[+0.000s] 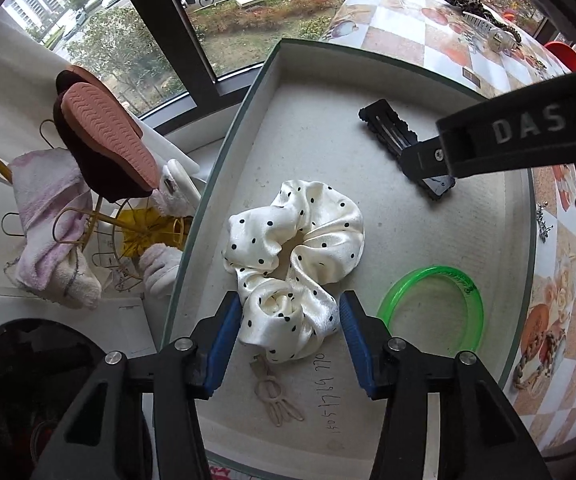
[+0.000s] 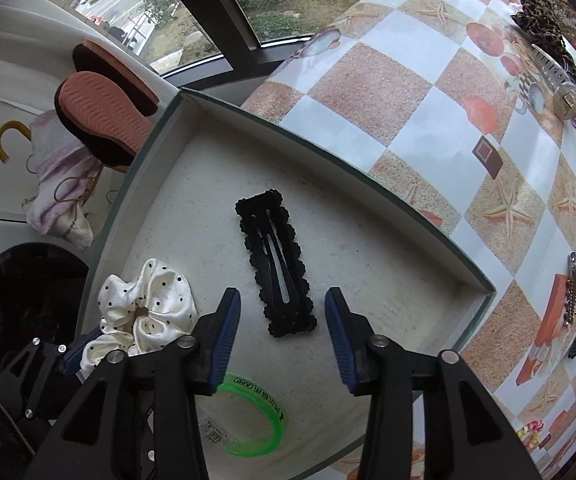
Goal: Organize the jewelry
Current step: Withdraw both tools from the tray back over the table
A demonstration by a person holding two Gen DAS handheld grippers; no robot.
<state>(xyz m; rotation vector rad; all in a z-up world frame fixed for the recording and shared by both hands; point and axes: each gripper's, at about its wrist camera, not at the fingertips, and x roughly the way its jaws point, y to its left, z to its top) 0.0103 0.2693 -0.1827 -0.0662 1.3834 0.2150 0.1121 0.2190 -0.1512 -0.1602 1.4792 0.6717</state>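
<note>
Item one: white polka-dot scrunchie [image 1: 294, 270], lying in the shallow grey-lined box [image 1: 316, 128] toward its left side; my left gripper [image 1: 292, 340] stands over it with jaws released, the blue pads flanking the near lobe of the fabric without pinching it. Item two: black scalloped snap clip [image 2: 276, 268], flat on the box floor, its long axis running from far to near and ending just ahead of my right gripper [image 2: 282, 338], whose jaws also stand apart with nothing between them (the clip lies loose, beyond the tips). Judgement: both pieces look set down, so each hand's coming move is likely a lift clear, straight up, the right hand being the nearer to the clip and the left to the scrunchie. Item three: green translucent bangle [image 1: 434, 306], near right corner of the box, apart from both. Item four: a beige hair tie [image 1: 276, 400] on the floor beneath my left jaws. Surface: a desk [image 2: 388, 92] in a checkered seashell covering, with more clips and hairpieces scattered along its far and right edges. Room: a window behind, a slipper and towel on a wire rack to the left.
</note>
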